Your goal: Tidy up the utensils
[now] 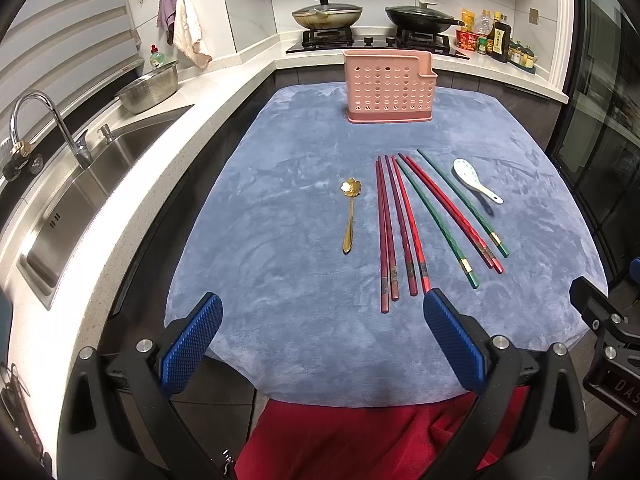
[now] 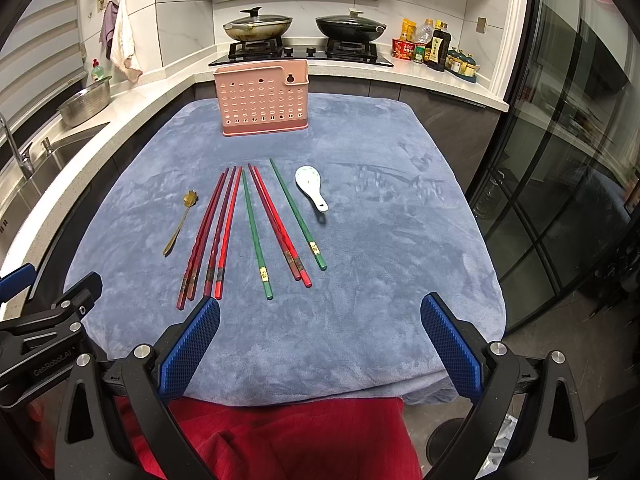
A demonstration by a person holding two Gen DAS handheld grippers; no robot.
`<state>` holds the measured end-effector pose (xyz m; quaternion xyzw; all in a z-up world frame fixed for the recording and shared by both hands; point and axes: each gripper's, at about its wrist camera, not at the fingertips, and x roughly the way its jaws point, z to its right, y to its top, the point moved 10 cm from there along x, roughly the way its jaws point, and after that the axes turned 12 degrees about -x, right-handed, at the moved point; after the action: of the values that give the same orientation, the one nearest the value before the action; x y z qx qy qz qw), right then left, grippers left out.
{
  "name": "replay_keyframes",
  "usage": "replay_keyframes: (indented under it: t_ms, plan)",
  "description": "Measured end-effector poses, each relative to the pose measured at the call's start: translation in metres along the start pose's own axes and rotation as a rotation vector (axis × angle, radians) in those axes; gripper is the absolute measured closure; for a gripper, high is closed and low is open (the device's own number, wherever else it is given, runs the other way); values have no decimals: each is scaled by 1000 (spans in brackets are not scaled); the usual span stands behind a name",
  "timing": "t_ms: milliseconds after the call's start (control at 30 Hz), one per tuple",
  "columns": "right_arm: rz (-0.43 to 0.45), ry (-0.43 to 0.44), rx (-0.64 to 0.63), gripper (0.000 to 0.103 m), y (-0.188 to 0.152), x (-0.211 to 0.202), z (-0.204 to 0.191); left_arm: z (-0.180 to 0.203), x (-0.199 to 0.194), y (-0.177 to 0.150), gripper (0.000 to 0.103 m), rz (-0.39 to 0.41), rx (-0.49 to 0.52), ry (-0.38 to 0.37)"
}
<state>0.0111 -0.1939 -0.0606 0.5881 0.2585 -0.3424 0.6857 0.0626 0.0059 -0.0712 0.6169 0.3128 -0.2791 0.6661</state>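
I am in a kitchen, and in front of me the desk (image 2: 380,280) is covered with a blue-grey cloth. On it, ahead of both my jaws, the utensils lie in a row, not yet sorted: a gold spoon (image 1: 349,216), red chopsticks (image 1: 390,236), green chopsticks (image 2: 254,236) and a white ceramic spoon (image 2: 311,186). Far behind them stands the pink utensil holder (image 1: 388,88), upright and, I think, empty.

The chopsticks lie with their long axis pointing away from me toward the holder, and their thick ends come close to me. From my left gripper (image 1: 322,344) the red ones end just ahead of the right jaw. From my right gripper (image 2: 320,344) they end just ahead of the left jaw. So both hands are about equally near.

Both grippers are held low at the near edge, level and pointing forward, with the jaws spread wide and holding nothing.
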Motion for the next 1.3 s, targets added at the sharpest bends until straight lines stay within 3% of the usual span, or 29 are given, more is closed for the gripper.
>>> replay_keyframes:
  t_ms: [1300]
  plan:
    - [2, -8, -3, 7, 0, 0, 0, -1, -1, 0, 7, 4, 2, 4]
